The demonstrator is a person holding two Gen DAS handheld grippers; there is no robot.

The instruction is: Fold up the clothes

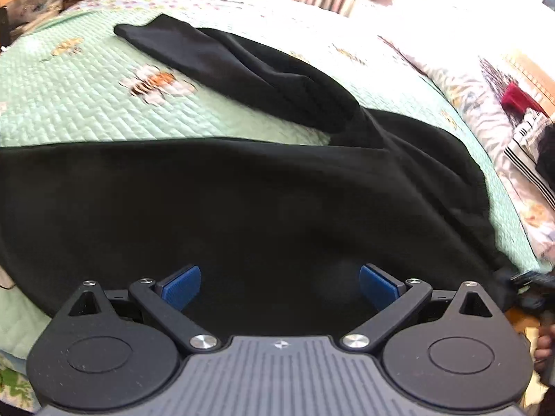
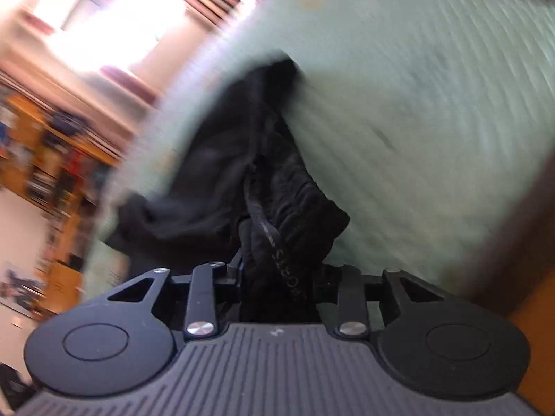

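the left hand-held gripper [image 1: 280, 286] hangs with its blue pads [image 1: 182, 286] spread wide and nothing between them, just above the black trousers [image 1: 242, 201] lying across the mint quilted bed [image 1: 69, 104]. the right hand-held gripper [image 2: 279, 277] is clamped on the gathered waistband [image 2: 295, 208] with its drawstring [image 2: 270, 232], bunched over the bed edge; that view is blurred.
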